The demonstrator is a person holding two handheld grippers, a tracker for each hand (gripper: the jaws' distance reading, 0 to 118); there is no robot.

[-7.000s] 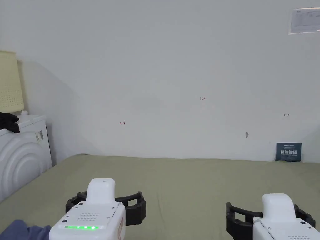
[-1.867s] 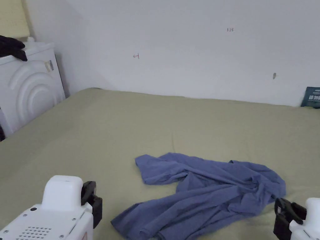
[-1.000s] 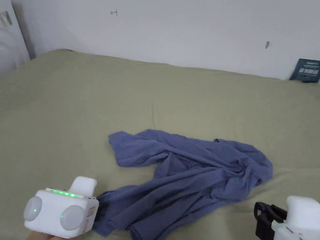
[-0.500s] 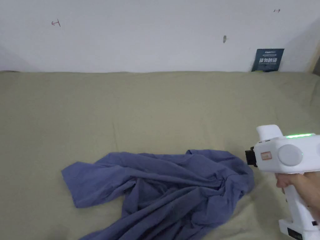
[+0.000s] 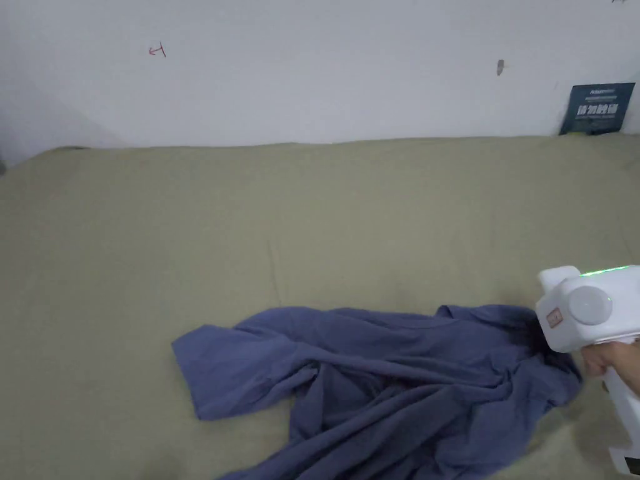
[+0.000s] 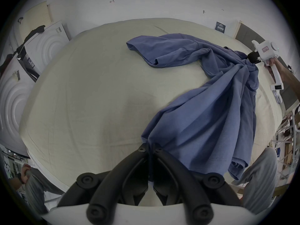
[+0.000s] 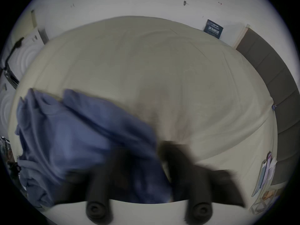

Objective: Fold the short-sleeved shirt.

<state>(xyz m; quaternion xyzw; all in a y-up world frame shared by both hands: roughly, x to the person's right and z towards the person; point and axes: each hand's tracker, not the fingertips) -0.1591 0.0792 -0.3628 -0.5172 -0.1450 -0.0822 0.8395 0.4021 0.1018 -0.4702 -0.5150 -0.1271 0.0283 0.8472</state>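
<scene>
A crumpled blue short-sleeved shirt point(image 5: 387, 375) lies on the green bed sheet point(image 5: 312, 206), one sleeve spread out to the left. In the left gripper view my left gripper point(image 6: 151, 149) is shut on a bunched edge of the shirt point(image 6: 203, 123) at the near side of the bed. My right gripper point(image 5: 547, 319) sits at the shirt's right end, its jaws hidden behind its white body. Farther off, the right gripper point(image 6: 252, 58) has folds running toward its jaws. Up close, the right gripper point(image 7: 151, 155) is blurred, with blue cloth point(image 7: 81, 139) lying between its jaws.
White washing machines point(image 6: 48, 45) stand left of the bed. A dark sign point(image 5: 597, 107) leans on the back wall. A grey padded panel point(image 7: 267, 82) runs along the bed's right side. The person's grey trouser leg point(image 6: 259, 171) is at the near edge.
The head camera tipped down and panned. My left gripper came to the shirt's near edge and took hold. My right gripper rose and moved onto the shirt's right end.
</scene>
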